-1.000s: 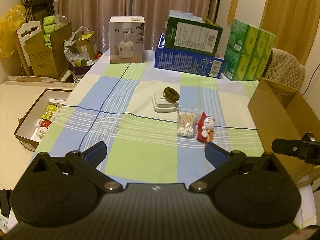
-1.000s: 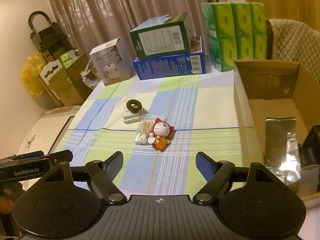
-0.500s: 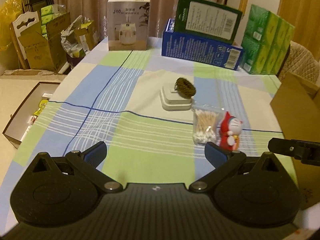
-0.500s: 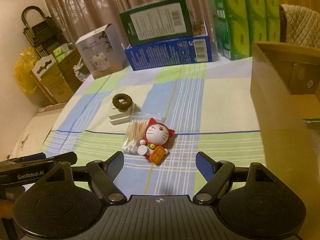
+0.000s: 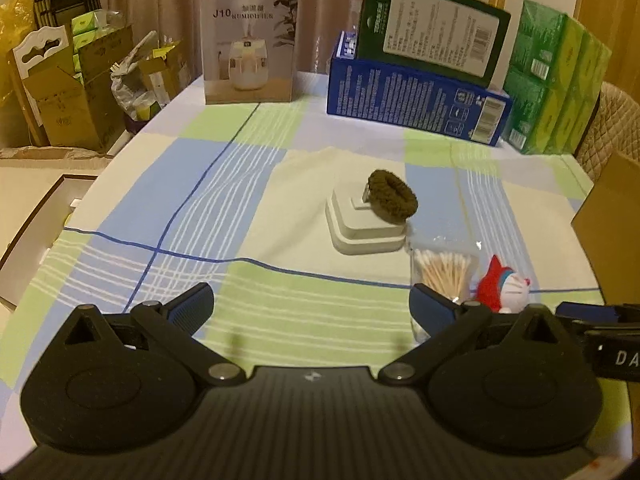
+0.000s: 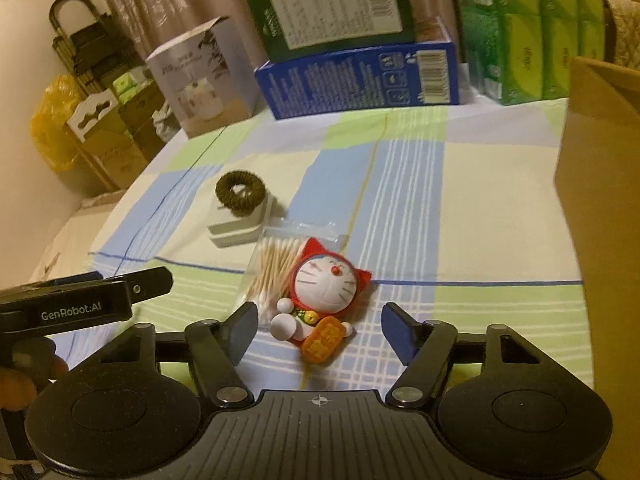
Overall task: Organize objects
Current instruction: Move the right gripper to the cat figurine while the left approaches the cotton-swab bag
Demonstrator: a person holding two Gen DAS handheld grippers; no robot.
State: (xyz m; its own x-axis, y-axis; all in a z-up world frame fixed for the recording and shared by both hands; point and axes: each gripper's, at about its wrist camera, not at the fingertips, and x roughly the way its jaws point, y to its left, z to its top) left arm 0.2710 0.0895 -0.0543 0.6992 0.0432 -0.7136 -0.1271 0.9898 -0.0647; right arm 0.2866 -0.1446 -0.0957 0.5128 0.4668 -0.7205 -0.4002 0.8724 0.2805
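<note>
A red and white cat figurine [image 6: 322, 288] lies on the checked tablecloth [image 6: 400, 200], resting partly on a clear bag of cotton swabs [image 6: 272, 260]. Behind them a dark hair tie [image 6: 240, 193] sits on a white stepped box [image 6: 238, 228]. My right gripper [image 6: 318, 330] is open, its jaws either side of the figurine's lower end, just short of it. My left gripper [image 5: 310, 306] is open and empty over the cloth, left of the swabs [image 5: 444, 270] and figurine [image 5: 502, 290]. The hair tie [image 5: 394, 196] and white box [image 5: 362, 228] lie ahead of it.
An open cardboard box [image 6: 600, 184] stands at the table's right edge. A humidifier box [image 5: 250, 42], a blue box [image 5: 416, 100] with a green box [image 5: 432, 32] on it, and green tissue packs [image 5: 556, 84] line the back. Cartons [image 5: 72, 88] stand left, off the table.
Both grippers have moved forward and lower toward the objects. The right gripper now has the figurine between its open jaws; the cardboard box has slid out to the right of its view.
</note>
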